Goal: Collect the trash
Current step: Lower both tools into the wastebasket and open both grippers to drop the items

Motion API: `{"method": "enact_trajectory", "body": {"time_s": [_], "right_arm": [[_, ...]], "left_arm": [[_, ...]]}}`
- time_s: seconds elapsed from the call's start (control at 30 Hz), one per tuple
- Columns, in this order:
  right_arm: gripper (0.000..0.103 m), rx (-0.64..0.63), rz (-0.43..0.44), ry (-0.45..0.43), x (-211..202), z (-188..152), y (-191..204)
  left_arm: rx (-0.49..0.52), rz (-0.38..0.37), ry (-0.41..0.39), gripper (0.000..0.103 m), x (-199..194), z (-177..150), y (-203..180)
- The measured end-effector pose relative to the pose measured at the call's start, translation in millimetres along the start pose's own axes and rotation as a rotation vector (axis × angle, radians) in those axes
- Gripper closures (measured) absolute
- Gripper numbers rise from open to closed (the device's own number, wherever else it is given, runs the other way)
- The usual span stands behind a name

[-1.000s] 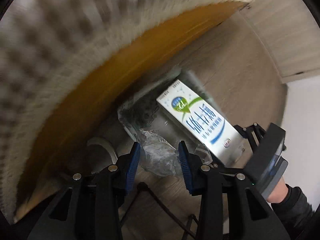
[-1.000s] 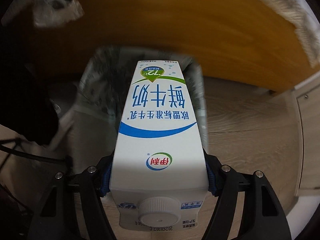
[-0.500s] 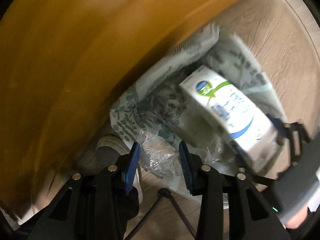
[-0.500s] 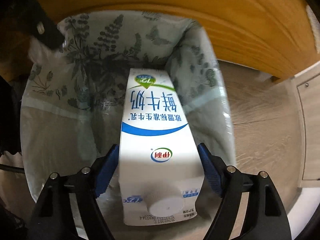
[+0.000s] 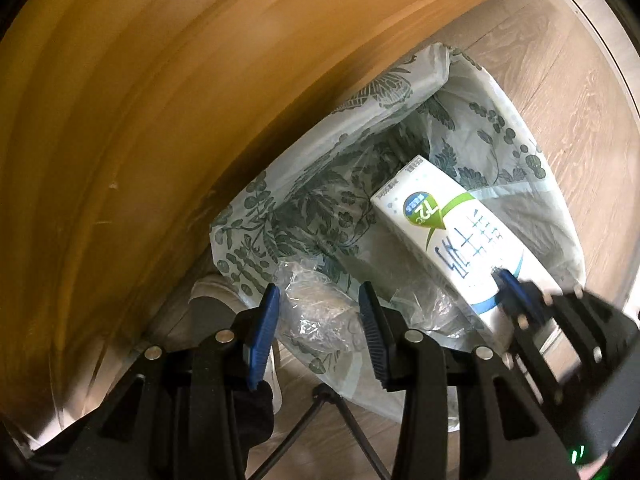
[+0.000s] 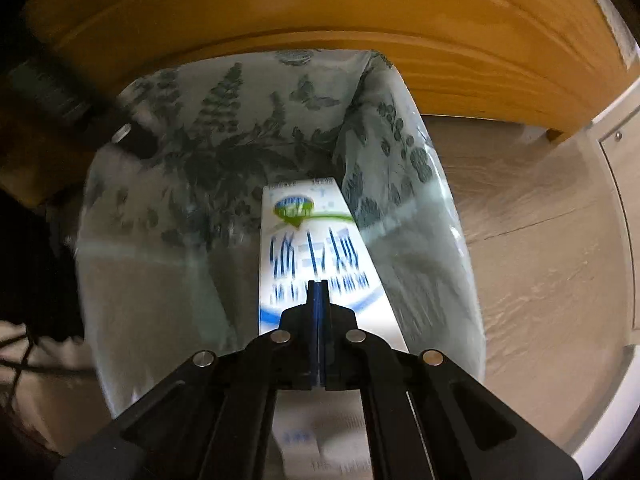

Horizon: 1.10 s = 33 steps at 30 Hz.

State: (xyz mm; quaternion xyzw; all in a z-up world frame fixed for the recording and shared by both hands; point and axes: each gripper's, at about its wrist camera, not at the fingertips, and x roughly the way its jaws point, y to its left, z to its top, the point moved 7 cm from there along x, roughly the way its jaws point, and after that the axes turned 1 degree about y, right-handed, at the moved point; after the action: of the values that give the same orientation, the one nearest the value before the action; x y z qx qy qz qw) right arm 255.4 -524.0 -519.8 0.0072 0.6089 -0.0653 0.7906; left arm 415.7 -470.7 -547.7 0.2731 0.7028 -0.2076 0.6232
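Observation:
A bin lined with a leaf-print bag (image 5: 320, 184) (image 6: 224, 148) stands on the floor. A white milk carton (image 5: 452, 236) (image 6: 316, 240) lies loose inside it, leaning on the right wall. Above the carton my right gripper (image 6: 318, 292) (image 5: 508, 284) is shut, its blue pads pressed together with nothing between them. My left gripper (image 5: 320, 312) is shut on a crumpled clear plastic wrapper (image 5: 316, 308), which hangs over the bin's near left rim.
An orange-brown wooden furniture panel (image 5: 160, 100) (image 6: 320, 8) overhangs the bin's far side. Light wood floor (image 5: 560, 100) lies to the right. A white shoe (image 5: 212, 292) and thin black stand legs (image 5: 332, 404) sit by the bin's near side.
The right gripper let go of the milk carton, which dropped into the bin, and its jaws then closed on nothing. The left gripper came down over the bin, still holding the plastic wrapper.

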Motion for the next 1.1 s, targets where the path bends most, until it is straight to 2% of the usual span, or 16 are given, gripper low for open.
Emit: {"method": "enact_trajectory", "body": {"time_s": [0.07,0.17,0.23,0.27,0.4,0.57,0.6,0.77,0.8,0.87,0.93,1.0,1.07,1.1], "right_arm": [[0.103,0.017,0.032,0.025,-2.7,2.8,-0.3],[0.101,0.092,0.131,0.035,-41.3,-1.0,-16.3],[0.054,0.078,0.14,0.063,-58.0,-12.3,-23.2],[0.021,0.065,0.139,0.09,-63.5,-20.8,-25.1],[0.022,-0.003,0.113,0.155,-57.8,-47.0,-20.9],[0.036,0.013,0.125,0.228,-16.7,-60.5,-11.4],[0.036,0.008,0.119,0.215,-12.7,-59.5,-7.9],[0.036,-0.027,0.078,0.137,-12.5,-35.0,5.9],[0.036,-0.039,0.069,0.137,-5.4,-31.8,8.9],[0.036,-0.043,0.06,0.191,17.0,-32.6,10.2],[0.036,-0.074,0.016,0.227,26.4,-35.8,7.6],[0.035,-0.083,-0.006,0.223,25.5,-36.2,3.6],[0.027,-0.071,-0.018,0.195,18.1,-35.3,-2.4],[0.026,-0.068,-0.035,0.179,13.3,-35.2,-7.1]], "left_arm": [[-0.009,-0.002,0.006,0.063,2.6,0.8,0.5],[-0.014,-0.006,0.013,0.063,5.5,2.0,1.2],[-0.008,-0.005,0.009,0.063,9.7,4.2,-0.9],[-0.008,-0.011,0.006,0.063,8.6,6.4,-2.9],[-0.02,-0.034,-0.002,0.063,7.1,5.6,-4.6],[-0.052,-0.024,0.018,0.063,13.2,3.1,4.9],[-0.062,-0.026,0.02,0.063,14.2,3.4,6.3],[-0.054,-0.034,0.013,0.063,13.9,5.3,2.3],[-0.052,-0.035,0.012,0.063,13.9,5.0,1.9],[-0.052,-0.043,0.018,0.062,14.1,4.1,0.6],[-0.058,-0.046,0.023,0.061,14.9,2.6,0.8],[-0.07,-0.043,0.03,0.059,16.4,1.9,2.5],[-0.078,-0.045,0.037,0.056,17.7,2.0,2.8],[-0.078,-0.047,0.04,0.054,18.0,1.7,2.1]]}}
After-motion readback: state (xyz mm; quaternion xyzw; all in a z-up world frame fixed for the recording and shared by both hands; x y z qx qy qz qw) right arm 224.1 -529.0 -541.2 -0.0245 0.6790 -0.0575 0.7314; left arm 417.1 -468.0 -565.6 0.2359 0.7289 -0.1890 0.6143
